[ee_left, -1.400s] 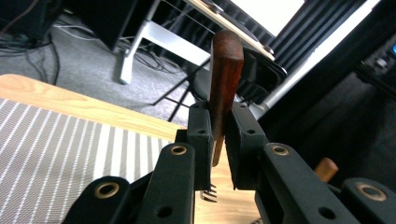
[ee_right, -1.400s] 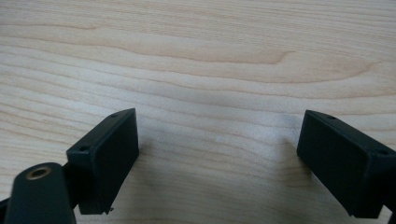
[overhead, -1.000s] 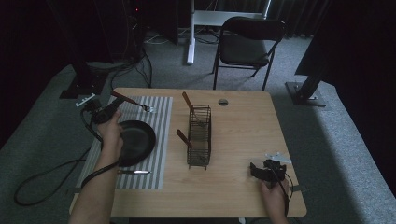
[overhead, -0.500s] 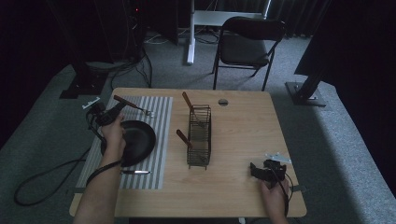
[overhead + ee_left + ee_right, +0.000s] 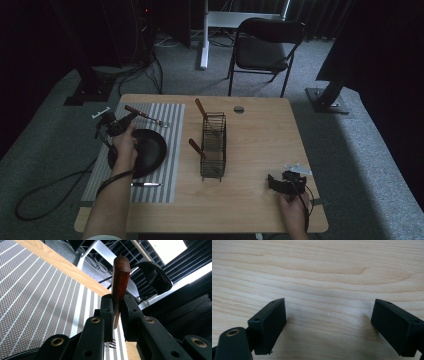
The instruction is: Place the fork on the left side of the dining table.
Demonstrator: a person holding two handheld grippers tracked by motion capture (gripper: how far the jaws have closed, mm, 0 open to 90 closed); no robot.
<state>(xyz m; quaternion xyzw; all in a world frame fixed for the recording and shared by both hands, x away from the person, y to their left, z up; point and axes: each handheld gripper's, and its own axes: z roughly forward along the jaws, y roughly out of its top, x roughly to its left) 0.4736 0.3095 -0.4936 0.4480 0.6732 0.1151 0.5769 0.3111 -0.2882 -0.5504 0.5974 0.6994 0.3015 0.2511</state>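
Observation:
My left gripper [image 5: 128,119] is over the far left of the striped mat [image 5: 170,150], shut on a fork [image 5: 148,117]. In the left gripper view the fork's red-brown wooden handle [image 5: 120,282] sticks up between the closed jaws, and its tines [image 5: 111,343] show below them, close above the mat [image 5: 37,295]. A black pan [image 5: 147,150] lies on the mat just in front of that hand. My right gripper [image 5: 281,181] rests at the table's near right, open. Bare wood lies between its pads [image 5: 270,322].
A wire basket [image 5: 214,145] stands mid-table with two wooden-handled utensils [image 5: 200,107] in it. A knife [image 5: 145,184] lies on the mat's near end. A round grommet [image 5: 238,109] sits near the far edge, with a chair [image 5: 265,45] behind the table.
My left hand has sunk toward the mat with the fork still gripped. The right gripper has stayed in place.

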